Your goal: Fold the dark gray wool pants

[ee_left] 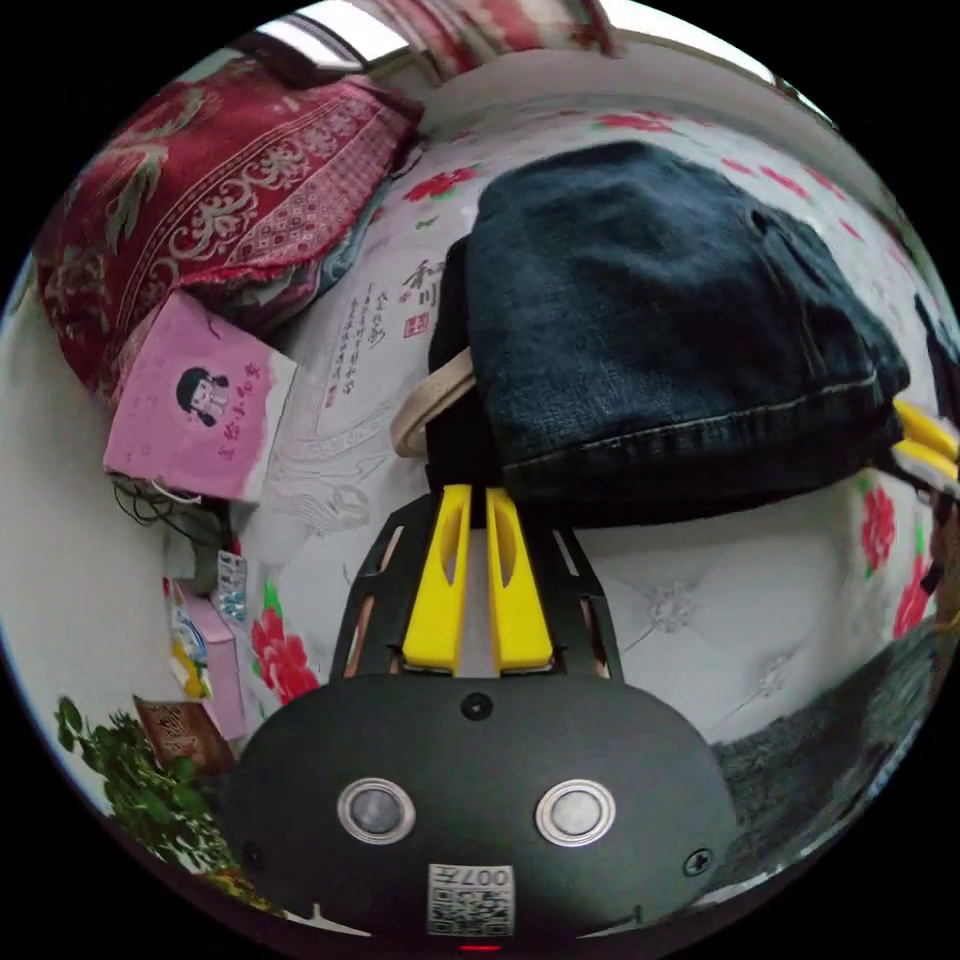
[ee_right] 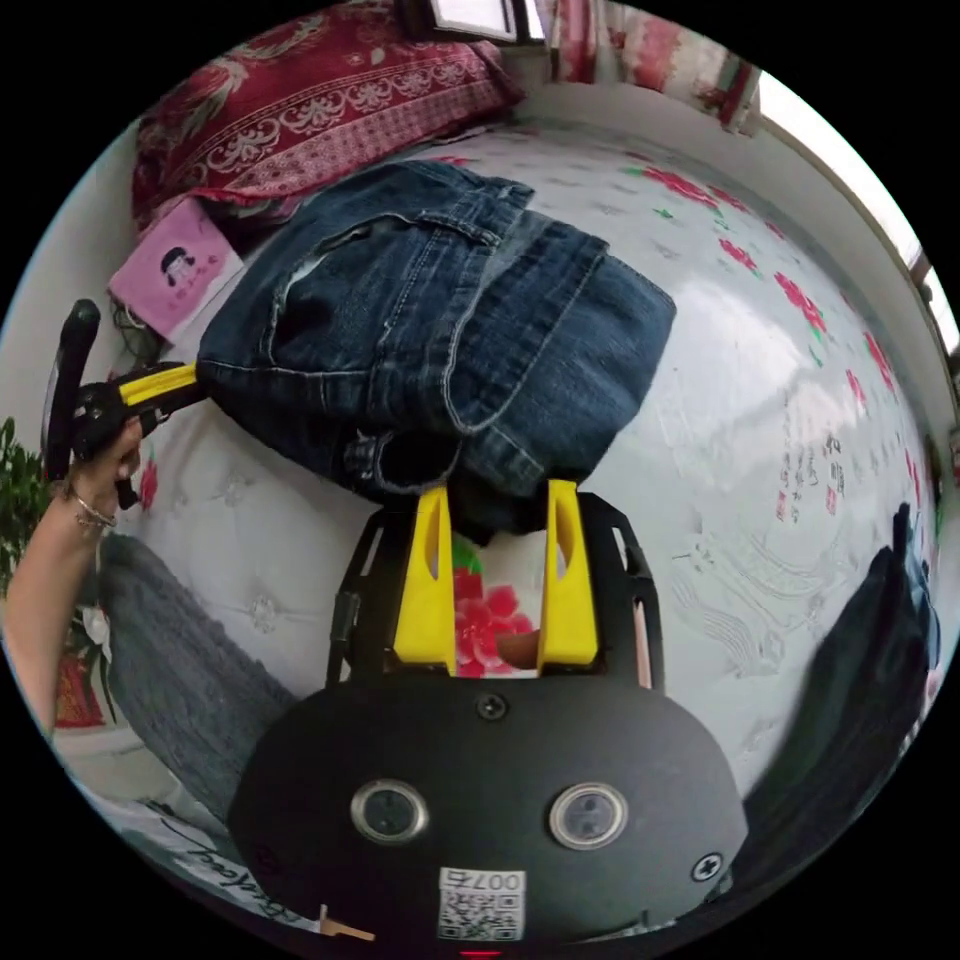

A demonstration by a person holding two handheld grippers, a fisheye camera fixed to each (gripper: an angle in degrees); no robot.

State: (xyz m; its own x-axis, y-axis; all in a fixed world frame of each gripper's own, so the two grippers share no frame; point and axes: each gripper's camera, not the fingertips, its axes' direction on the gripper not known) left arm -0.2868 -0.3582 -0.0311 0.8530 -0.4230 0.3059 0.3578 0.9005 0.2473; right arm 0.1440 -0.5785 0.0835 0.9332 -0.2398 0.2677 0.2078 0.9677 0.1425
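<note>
A folded bundle of dark blue denim pants (ee_left: 680,320) (ee_right: 440,320) rests on the white flowered bed sheet (ee_left: 700,600). My left gripper (ee_left: 478,497) has its yellow jaws close together, pinching the bundle's near edge where black fabric (ee_left: 455,420) and a beige strap (ee_left: 430,405) show. A hand holds the left gripper (ee_right: 165,385) at the bundle's corner in the right gripper view. My right gripper (ee_right: 497,495) stands open, its jaws wide apart at the denim's edge; its yellow tips (ee_left: 925,440) also touch the bundle's other end. A gray woolly cloth (ee_right: 170,640) (ee_left: 830,740) lies at the bed's edge.
A red patterned blanket (ee_left: 220,190) (ee_right: 330,90) is heaped at the bed's head, with a pink box (ee_left: 195,410) (ee_right: 175,265) beside it. A dark garment (ee_right: 870,640) lies on the sheet. A green plant (ee_left: 130,780) and small boxes stand by the wall.
</note>
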